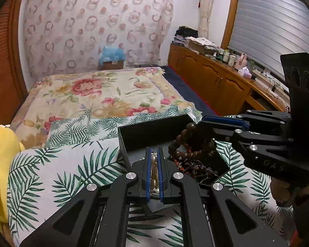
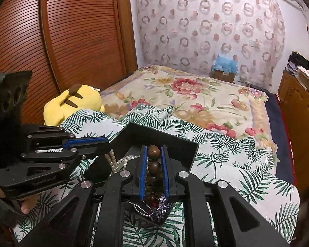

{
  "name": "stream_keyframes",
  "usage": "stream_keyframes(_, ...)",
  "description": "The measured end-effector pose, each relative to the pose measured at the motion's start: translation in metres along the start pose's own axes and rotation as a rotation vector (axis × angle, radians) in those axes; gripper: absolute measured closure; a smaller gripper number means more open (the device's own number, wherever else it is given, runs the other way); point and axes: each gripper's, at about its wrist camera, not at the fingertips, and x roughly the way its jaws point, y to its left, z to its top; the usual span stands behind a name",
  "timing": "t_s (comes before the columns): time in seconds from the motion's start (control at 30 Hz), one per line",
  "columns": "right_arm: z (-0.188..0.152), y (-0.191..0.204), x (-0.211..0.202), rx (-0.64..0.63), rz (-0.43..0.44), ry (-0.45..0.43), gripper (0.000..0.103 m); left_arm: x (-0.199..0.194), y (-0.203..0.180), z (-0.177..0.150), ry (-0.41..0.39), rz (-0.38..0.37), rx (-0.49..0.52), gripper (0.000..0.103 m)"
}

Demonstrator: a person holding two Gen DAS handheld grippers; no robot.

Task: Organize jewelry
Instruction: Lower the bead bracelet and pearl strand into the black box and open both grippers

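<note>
Closest to us, our left gripper (image 1: 154, 164) has its blue-lined jaws pinched nearly together on a strand of glossy white pearls (image 1: 154, 171), round and smooth between the pads. Our right gripper (image 2: 154, 158) is clamped just as tight on a bracelet of big matte brown wooden beads (image 2: 153, 153), its loop lifted above the box. Both reach into the black jewelry box (image 1: 152, 131), a hard-edged rectangular tray lying on the leaf-print bedding (image 1: 61, 177); a tangle of purple and red trinkets (image 1: 197, 167) fills its near corner. The box walls stand low, and we have soft, rumpled fabric on every side. Raised lettering on the right gripper's body (image 1: 274, 164) looks like "DAS", though it's blurred. Further off, a yellow plush toy (image 2: 72, 103), then the floral quilt (image 1: 105, 90).
</note>
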Motion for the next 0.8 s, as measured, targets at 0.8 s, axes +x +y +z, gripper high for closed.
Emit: stream_keyframes(0.8,-0.074,0.004,-0.068,0.036,-0.085,0.026,0.074,-0.009,-0.026,-0.003,-0.026,-0.047,0.066,0.06)
